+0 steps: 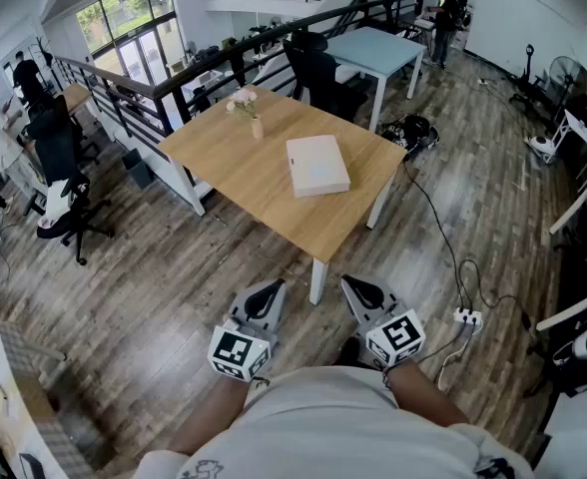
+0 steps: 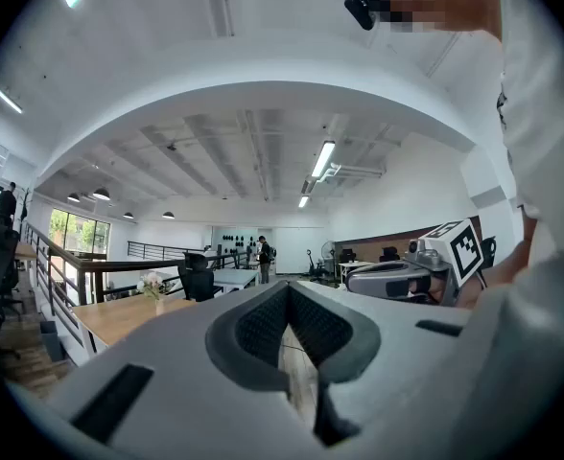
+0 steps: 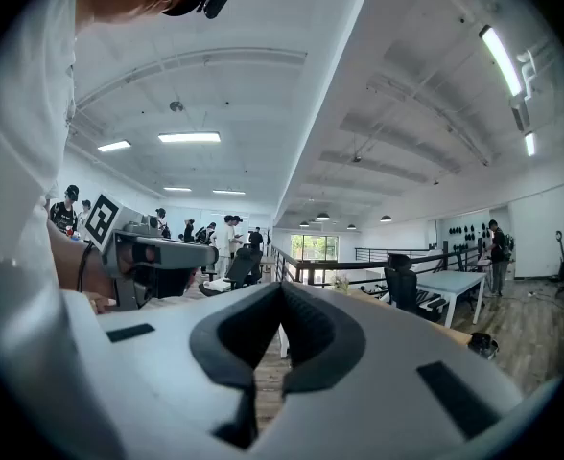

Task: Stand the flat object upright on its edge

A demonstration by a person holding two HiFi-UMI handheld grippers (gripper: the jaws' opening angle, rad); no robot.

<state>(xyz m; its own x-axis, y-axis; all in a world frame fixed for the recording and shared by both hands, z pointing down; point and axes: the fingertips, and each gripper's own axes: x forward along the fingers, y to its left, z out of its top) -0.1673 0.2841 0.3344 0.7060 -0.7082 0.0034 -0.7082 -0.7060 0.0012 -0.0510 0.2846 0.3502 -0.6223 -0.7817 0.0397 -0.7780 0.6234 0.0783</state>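
With both your left gripper (image 1: 271, 289) and right gripper (image 1: 358, 285) closed on nothing, the flat white rectangular box (image 1: 317, 165) lies well ahead of the jaws on the light wooden table (image 1: 236, 160), so you likely need to approach and open them first.

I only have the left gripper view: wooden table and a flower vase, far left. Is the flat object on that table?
Observer: Yes. The head view shows a flat white rectangular box lying on its broad face mid light wooden table.
Operator: Right jaws?
Observer: Shut. The right gripper has its jaws together, nothing between.
Operator: Either gripper at the box?
Observer: No. The left gripper and the right one are both short of the table, over the wood plank floor.
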